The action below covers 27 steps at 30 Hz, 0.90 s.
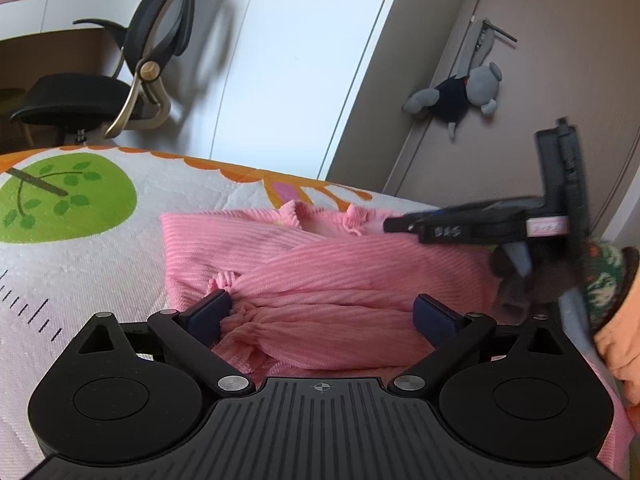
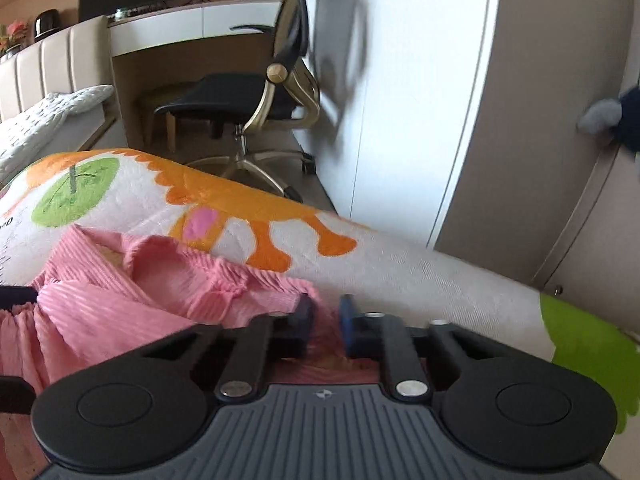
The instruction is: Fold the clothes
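Observation:
A pink ribbed garment (image 1: 304, 264) lies partly folded on a white bed cover (image 1: 80, 272) with green and orange prints. My left gripper (image 1: 324, 312) is open, its jaws wide apart over a bunched sleeve of the garment. My right gripper (image 1: 390, 226) shows at the right of the left wrist view, over the garment's far right edge. In the right wrist view the right gripper (image 2: 326, 320) is shut on a fold of the pink garment (image 2: 120, 312), with cloth pinched between its blue pads.
An office chair (image 1: 132, 76) stands beyond the bed by a desk. A white wardrobe (image 1: 300, 60) and a beige door with a hanging grey plush toy (image 1: 460, 92) are behind. The bed's edge (image 2: 440, 276) runs close past the garment.

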{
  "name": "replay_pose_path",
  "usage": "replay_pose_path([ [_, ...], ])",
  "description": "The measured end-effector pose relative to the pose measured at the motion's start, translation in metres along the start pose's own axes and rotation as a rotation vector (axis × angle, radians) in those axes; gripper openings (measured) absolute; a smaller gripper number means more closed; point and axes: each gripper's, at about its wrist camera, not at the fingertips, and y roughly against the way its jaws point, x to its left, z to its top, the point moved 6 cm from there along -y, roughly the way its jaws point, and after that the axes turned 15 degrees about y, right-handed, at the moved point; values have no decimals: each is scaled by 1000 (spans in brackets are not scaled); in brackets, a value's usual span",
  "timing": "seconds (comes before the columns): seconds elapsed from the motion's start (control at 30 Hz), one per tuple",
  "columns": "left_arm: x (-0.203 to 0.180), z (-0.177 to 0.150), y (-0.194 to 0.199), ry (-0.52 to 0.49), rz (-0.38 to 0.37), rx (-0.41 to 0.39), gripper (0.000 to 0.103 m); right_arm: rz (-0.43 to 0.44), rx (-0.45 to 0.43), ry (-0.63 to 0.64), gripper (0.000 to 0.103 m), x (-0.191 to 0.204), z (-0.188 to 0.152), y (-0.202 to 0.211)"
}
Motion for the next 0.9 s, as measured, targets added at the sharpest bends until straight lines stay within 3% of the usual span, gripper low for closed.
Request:
replay_pose_path([
  [0.17, 8, 15, 21, 135, -36, -4, 100, 35, -146, 14, 6, 5, 15, 74],
  [0.3, 10, 42, 69, 232, -47, -112, 101, 94, -260, 31, 6, 21, 5, 159],
  [0.4, 1, 59, 107, 215, -32, -198, 102, 127, -275, 95, 6, 50, -18, 204],
  [0.5, -13, 65, 128, 193, -20, -218, 103, 143, -227, 174, 6, 82, -51, 226],
  [0.6, -23, 50, 134, 165, -17, -156, 103, 124, -183, 242, 7, 103, -85, 241],
  [0.67, -24, 33, 133, 135, -4, -85, 103, 169, -204, 182, 13, 98, -97, 255],
  [0.73, -20, 10, 130, 96, 22, 5, 103, 184, -262, 80, 42, 79, -102, 277],
  [0.8, -12, -13, 129, 55, 36, 86, 103, 171, -314, -40, 58, 51, -103, 294],
  [0.9, -3, -41, 133, 30, -32, 180, 103, 187, -308, -231, 59, 13, -108, 291],
])
